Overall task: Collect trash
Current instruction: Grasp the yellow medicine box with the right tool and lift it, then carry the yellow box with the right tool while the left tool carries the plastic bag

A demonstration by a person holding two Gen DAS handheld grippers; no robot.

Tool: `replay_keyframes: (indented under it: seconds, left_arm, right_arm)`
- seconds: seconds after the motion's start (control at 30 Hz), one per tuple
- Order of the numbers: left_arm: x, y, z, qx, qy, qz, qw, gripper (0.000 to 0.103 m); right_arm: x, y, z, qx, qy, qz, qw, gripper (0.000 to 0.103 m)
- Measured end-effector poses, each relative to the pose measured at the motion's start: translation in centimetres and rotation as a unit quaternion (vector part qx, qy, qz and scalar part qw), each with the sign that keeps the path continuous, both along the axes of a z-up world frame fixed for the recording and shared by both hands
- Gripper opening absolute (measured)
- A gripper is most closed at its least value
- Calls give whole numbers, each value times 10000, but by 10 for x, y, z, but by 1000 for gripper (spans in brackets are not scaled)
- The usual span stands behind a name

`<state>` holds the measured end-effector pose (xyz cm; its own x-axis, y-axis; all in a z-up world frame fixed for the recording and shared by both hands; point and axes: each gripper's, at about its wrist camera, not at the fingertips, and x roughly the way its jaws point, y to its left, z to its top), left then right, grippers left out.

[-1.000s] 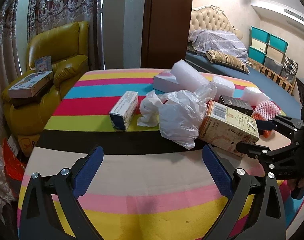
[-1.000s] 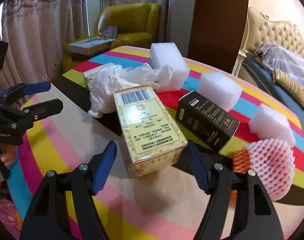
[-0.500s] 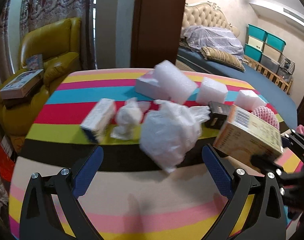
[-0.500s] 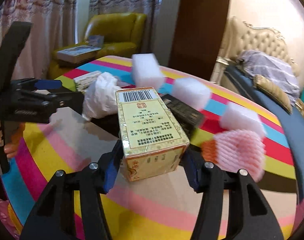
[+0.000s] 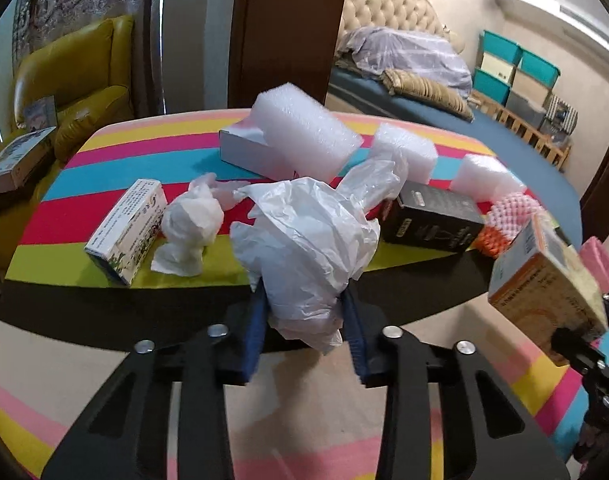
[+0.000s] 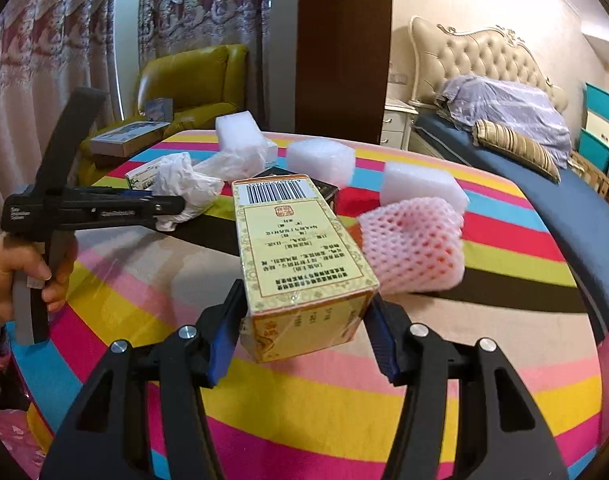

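A crumpled white plastic bag (image 5: 308,240) lies mid-table on the striped cloth, its lower end between the blue pads of my left gripper (image 5: 304,314). The jaws are closing and the pads press into the bag. In the right wrist view the left gripper (image 6: 164,204) reaches in from the left, a hand on its handle. My right gripper (image 6: 306,316) is shut on a yellow carton (image 6: 296,248) with a barcode, held tilted above the table. The carton (image 5: 540,280) also shows at the right edge of the left wrist view.
On the striped table (image 5: 104,360) lie a small green-and-white box (image 5: 128,228), a crumpled tissue (image 5: 188,228), a black box (image 5: 432,220), a pink foam net (image 6: 416,244) and white foam blocks (image 5: 304,136). A yellow armchair (image 5: 72,76) stands behind, a bed (image 5: 424,92) to the right.
My left gripper moved forward to the plastic bag and its wide jaws closed on it. My right gripper closed on the yellow carton and lifted it off the table toward the right.
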<state>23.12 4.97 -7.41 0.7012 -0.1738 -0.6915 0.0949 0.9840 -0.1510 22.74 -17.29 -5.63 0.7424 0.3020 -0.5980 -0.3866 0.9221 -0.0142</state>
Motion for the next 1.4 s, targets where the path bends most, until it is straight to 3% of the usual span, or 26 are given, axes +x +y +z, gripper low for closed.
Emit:
replay_keyframes:
  seconds: [0.43,0.77,1.07,1.4]
  left_arm:
    - [-51,-21,15,34,-476,-295,9984,31]
    - [-69,-68,24,24,-675,-742,9949,31]
    - [-83,-129,38,-7,-1035,-1266,9865,31]
    - [-82,-171,41,-39,-1095,-1700,9793,31]
  right_arm:
    - [-24,-15,1,78,-119,-218,9997,55]
    - [-42,-51,9,168,-281,-634,9975,56]
    - [-67,-90,28,213,-582,-1121,9918,56]
    - [-89,-136,38,223,-736,-1634,9836,56]
